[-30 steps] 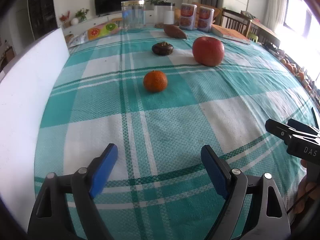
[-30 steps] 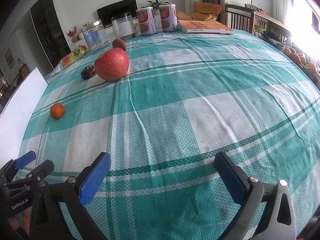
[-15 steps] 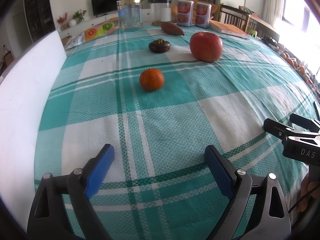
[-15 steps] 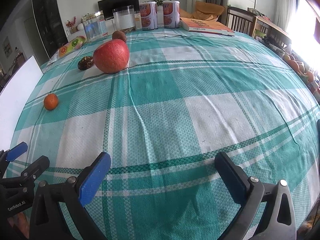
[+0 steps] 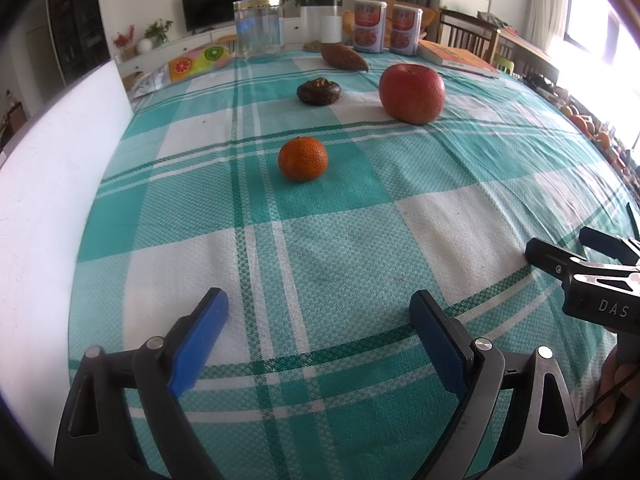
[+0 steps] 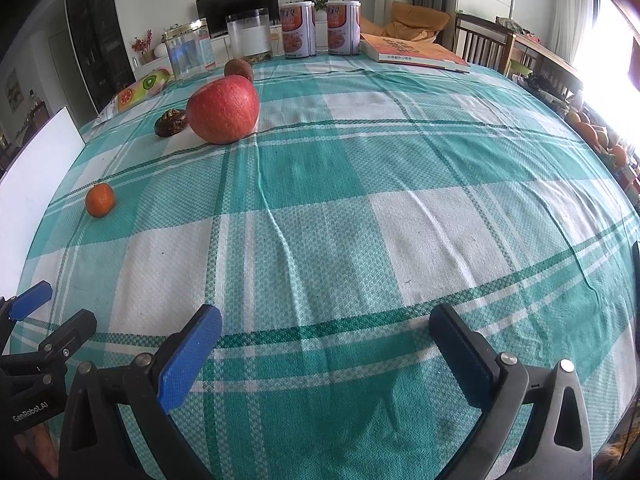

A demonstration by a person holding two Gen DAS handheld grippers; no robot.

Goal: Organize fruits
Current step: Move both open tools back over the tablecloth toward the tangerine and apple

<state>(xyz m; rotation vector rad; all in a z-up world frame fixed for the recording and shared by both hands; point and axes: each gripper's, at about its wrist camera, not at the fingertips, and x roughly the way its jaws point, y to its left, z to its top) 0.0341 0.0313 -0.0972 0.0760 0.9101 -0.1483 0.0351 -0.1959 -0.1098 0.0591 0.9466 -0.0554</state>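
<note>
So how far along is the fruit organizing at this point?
Nothing looks done: the tangerine, apple, dark mangosteen and brown fruit sit scattered on the tablecloth. Nothing in hand: left gripper and right gripper are open and empty. All moving remains.

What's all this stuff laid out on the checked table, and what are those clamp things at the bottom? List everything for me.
Teal-and-white checked tablecloth: one, covers the table.
Small orange mandarin: one, nearest fruit, left of centre.
Big red apple: one, behind and to the right of the mandarin.
Dark brown flattish fruit: one, left of the apple.
Brown sweet potato: one, far side.
Clear jars: two, far edge.
Red-labelled tins: two, right of the jars.
Orange-covered book: one, far right corner.
White board: one, along the left edge.
Left gripper: black with blue pads, open, empty.
Right gripper: same build, open, empty.
</note>
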